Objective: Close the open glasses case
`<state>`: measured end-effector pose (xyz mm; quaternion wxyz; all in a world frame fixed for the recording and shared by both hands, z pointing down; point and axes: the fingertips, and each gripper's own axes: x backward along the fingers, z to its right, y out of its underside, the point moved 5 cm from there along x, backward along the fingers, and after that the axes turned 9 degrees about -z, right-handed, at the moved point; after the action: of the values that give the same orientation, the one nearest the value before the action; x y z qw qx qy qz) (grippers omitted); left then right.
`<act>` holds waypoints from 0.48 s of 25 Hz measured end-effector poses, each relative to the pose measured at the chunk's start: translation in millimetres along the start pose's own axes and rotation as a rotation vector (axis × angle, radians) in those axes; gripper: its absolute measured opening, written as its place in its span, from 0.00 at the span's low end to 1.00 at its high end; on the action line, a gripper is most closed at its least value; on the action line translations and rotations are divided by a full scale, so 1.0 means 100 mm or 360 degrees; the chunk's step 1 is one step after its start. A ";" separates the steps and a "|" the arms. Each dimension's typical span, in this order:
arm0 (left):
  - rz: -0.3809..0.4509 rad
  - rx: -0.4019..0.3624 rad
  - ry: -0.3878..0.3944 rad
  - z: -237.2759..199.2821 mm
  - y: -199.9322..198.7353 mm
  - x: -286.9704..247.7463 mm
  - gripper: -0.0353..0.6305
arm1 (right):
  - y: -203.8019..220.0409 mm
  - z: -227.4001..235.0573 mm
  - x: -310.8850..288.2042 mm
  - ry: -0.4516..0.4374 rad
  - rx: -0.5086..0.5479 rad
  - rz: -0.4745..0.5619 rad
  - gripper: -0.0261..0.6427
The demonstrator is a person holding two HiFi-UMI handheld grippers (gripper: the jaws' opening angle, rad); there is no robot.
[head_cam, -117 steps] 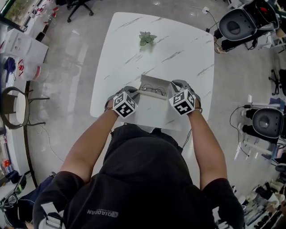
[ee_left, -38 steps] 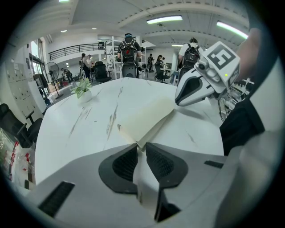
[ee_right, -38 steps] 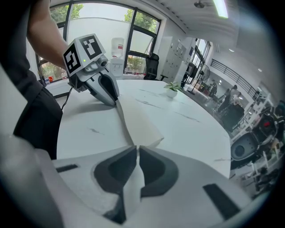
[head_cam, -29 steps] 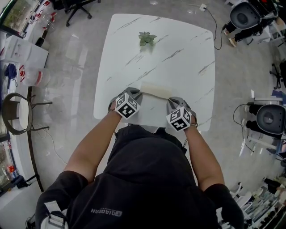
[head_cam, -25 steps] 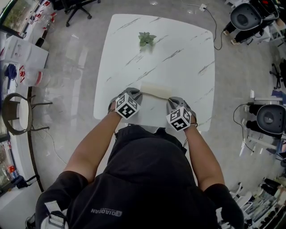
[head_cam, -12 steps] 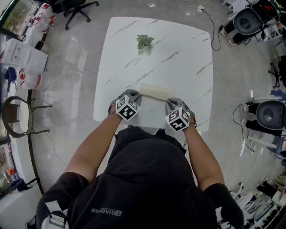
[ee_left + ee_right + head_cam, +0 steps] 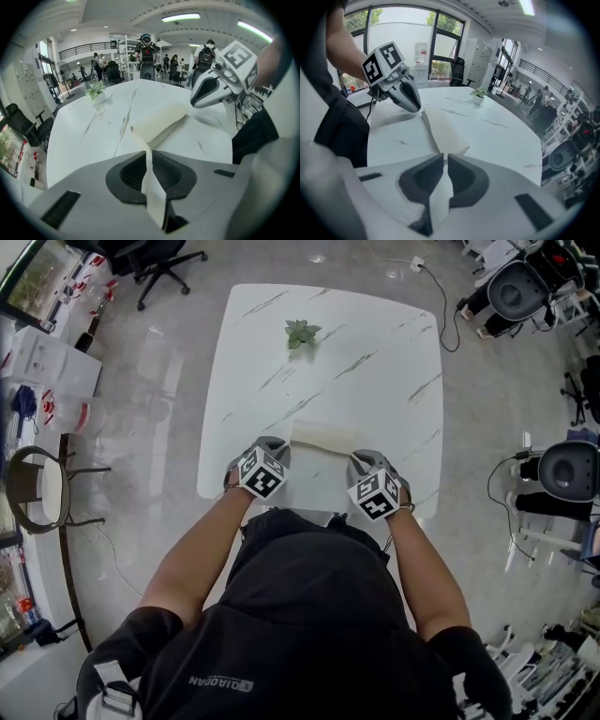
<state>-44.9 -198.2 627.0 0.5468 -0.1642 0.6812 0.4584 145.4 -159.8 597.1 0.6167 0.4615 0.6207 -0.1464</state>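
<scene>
My left tongs point(image 7: 275, 448) and right tongs point(image 7: 362, 461) each pinch one end of the cream glasses case point(image 7: 323, 436) flap, near the front edge of the surface point(image 7: 328, 343). Gripped at both ends, I judge, so it folds evenly. No writing on case; hoodie point(image 7: 309, 615) print reads approx. "QIAODAN".

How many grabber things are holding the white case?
2. The left hand-held gripper pinches the glasses case at its left side; the right hand-held gripper pinches its right side. No others show.
</scene>
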 end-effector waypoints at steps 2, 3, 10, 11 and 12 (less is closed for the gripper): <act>0.0044 0.0070 -0.0001 -0.03 0.01 0.09 0.11 | -0.04 0.00 0.07 0.0006 -0.0022 0.0034 0.07; 0.0074 0.0101 -0.0001 -0.03 -0.01 0.15 0.11 | -0.06 0.01 0.12 0.0007 -0.0044 0.0058 0.08; 0.0373 0.0258 0.0012 -0.04 -0.24 0.77 0.10 | -0.31 0.12 0.65 -0.0009 -0.0308 0.0338 0.08; 0.0408 0.0266 0.0012 -0.04 -0.28 0.86 0.10 | -0.34 0.14 0.74 -0.0019 -0.0352 0.0390 0.08; 0.0441 0.0265 0.0012 -0.03 -0.33 0.95 0.10 | -0.37 0.17 0.82 -0.0026 -0.0392 0.0441 0.07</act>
<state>-55.9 -191.1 527.4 0.4875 -0.0245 0.7351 0.4706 143.6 -160.5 504.9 0.6878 0.4624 0.5595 0.0133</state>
